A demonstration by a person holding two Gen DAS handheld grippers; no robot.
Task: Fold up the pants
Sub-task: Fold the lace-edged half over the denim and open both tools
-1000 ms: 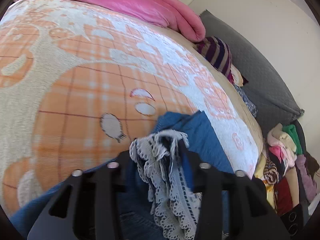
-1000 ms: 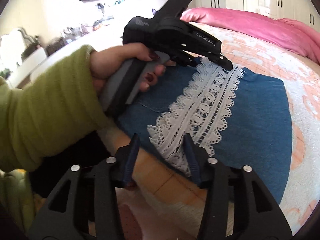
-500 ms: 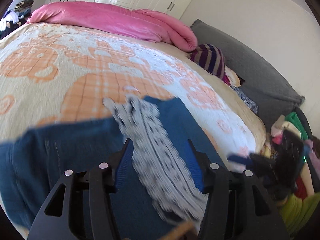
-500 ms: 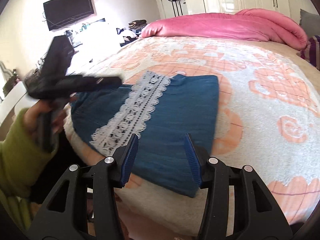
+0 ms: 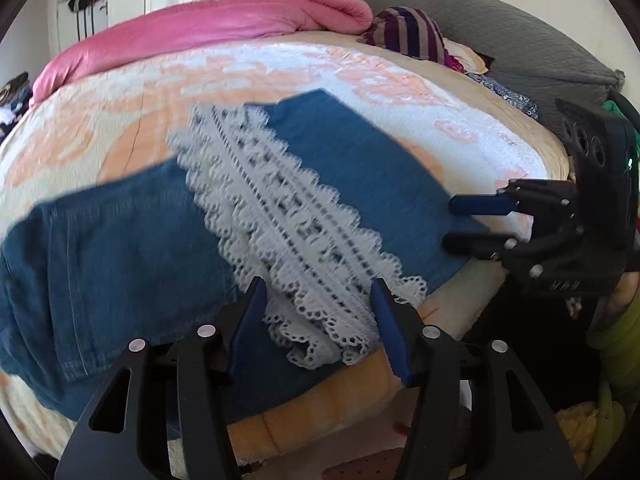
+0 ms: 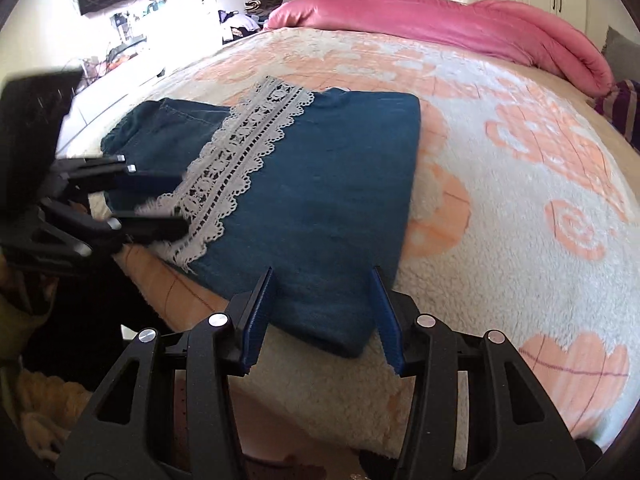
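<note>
Blue denim pants (image 5: 120, 248) (image 6: 312, 184) with a white lace strip (image 5: 288, 236) (image 6: 240, 160) lie folded flat near the bed's front edge. My left gripper (image 5: 316, 292) (image 6: 156, 200) hovers over the lace end with its jaws opening; nothing is pinched between them. My right gripper (image 6: 322, 280) (image 5: 466, 222) hangs open over the near right corner of the pants, its pads apart from the cloth.
The pants rest on an orange-and-cream blanket (image 6: 520, 184). A pink duvet (image 5: 224, 20) (image 6: 440, 20) is rolled at the far side. A striped garment (image 5: 412, 32), a grey cushion (image 5: 520, 48) and a clothes pile lie to the right. A green sleeve (image 5: 616, 332) shows.
The left gripper let go of the lace end and drew back toward the bed edge, jaws widening. The pants now lie flat. The right gripper swung right over the pants' near corner.
</note>
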